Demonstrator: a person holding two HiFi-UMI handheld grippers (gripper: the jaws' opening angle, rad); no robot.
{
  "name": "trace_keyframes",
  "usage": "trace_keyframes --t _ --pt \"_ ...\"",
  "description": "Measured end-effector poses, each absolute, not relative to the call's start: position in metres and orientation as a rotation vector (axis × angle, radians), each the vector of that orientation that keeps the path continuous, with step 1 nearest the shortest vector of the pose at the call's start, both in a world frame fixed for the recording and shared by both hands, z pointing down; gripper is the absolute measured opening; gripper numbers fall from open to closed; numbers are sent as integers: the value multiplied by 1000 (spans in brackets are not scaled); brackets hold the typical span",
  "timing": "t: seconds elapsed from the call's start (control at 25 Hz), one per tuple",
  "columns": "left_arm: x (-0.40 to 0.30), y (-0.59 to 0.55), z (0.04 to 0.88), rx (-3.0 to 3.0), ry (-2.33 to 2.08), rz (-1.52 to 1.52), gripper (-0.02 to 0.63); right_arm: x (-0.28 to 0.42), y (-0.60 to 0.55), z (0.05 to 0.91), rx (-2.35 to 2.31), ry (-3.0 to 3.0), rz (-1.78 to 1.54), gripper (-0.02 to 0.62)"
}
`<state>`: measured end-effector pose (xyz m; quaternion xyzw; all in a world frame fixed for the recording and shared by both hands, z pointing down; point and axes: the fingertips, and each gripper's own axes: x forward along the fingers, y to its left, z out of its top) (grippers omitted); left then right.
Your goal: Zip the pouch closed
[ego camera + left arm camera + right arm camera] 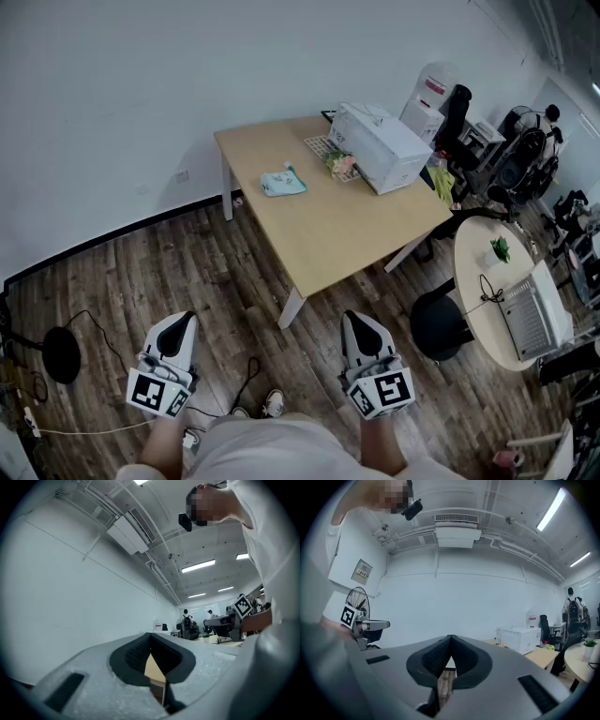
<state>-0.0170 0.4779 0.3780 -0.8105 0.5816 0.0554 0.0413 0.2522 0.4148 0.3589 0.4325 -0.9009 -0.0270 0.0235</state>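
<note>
Floor [234, 272] of dark wood planks. Both hand-held grippers hang over it, well apart from the table [347, 234].

Table: light wood.
- White box [380, 145] along the far right edge, lid down, contents not visible.
- Left hand-held gripper [176, 323]: jaws pressed together, nothing between them.
- Right hand-held gripper [360, 323]: same, pads meeting, empty.
- Teal pouch [282, 182] lies flat near the table's left edge, toward the far-left corner and apart from the box. Too small to tell if the zip is open or shut.
- Grid-patterned mat [319, 145] at the far edge, partly hidden by the box.
- Small colourful thing [341, 165] just beside the box, at the mat's edge. Cannot identify it.

Person cut off at the bottom of the head view.
</note>
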Motion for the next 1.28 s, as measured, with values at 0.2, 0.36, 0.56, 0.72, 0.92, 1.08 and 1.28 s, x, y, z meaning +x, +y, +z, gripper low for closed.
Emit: trace_keyframes --t 0.2,0.36,0.56,0.72,0.92,1.08,1.28 --pt "-15 471 377 -2479 1794 173 11 251 406 356 1321 -2800 -84 -2" --pt "-14 469 373 -2468 1799 166 11 250 399 357 1304 -2816 -75 -2" --pt "-18 468 368 -2432 1832 185 12 250 394 360 1271 -2830 -71 -2" --pt "-15 465 357 -2379 1808 206 11 256 386 363 1221 -2912 30 2" --pt "-12 450 370 -2412 1862 232 228 270 372 372 1159 -2947 134 222" --pt "-10 433 364 -2377 1879 241 300 285 353 372 1183 -2969 179 352" --pt "-8 414 364 -2344 1913 208 394 284 330 391 1132 -2977 236 457"
